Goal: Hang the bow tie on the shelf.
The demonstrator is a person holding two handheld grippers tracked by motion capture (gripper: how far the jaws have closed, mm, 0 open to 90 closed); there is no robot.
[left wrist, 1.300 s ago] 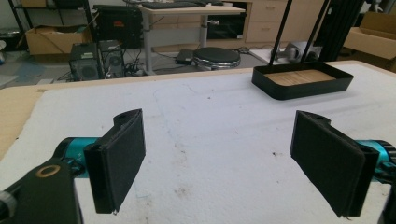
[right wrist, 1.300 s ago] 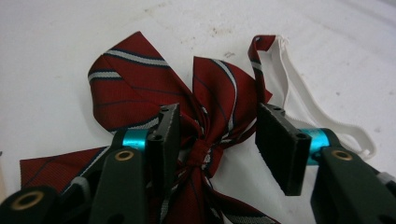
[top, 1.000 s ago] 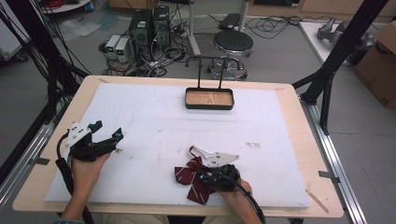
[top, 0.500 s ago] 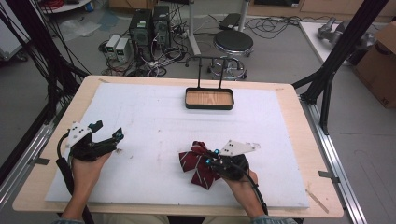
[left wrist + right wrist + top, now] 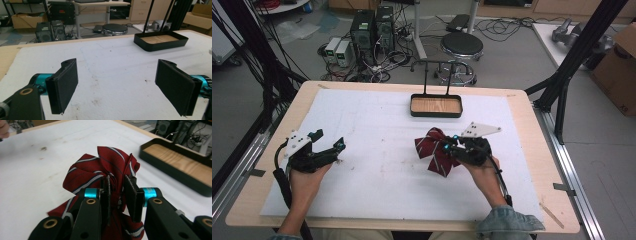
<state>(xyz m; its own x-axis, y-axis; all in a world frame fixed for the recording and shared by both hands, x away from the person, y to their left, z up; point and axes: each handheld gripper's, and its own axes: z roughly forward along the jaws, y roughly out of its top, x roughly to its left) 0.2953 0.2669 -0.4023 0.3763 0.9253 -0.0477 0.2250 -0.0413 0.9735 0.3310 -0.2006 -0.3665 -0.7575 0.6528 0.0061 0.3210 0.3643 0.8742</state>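
A dark red bow tie (image 5: 434, 150) with white stripes hangs in my right gripper (image 5: 451, 149), which is shut on its middle knot. In the right gripper view the bow tie (image 5: 100, 171) bunches up between the two black pads (image 5: 132, 192), lifted a little off the white mat. A black tray with a wooden bottom (image 5: 436, 106) stands at the far middle of the mat, and its rim (image 5: 170, 171) lies to the right, beyond the bow. My left gripper (image 5: 334, 149) rests low at the left side of the mat, open, with nothing between its pads (image 5: 63, 87).
The white mat (image 5: 377, 165) covers a wooden table (image 5: 524, 125). The tray (image 5: 160, 41) carries a thin black handle frame (image 5: 436, 75). Beyond the table stand a round stool (image 5: 461, 47), computer boxes (image 5: 372, 27) and cables. Black frame posts (image 5: 572, 60) rise at the right.
My right gripper has carried the bow tie away from the near edge, farther up the mat and to the right, toward the tray. The left gripper has stayed where it was.
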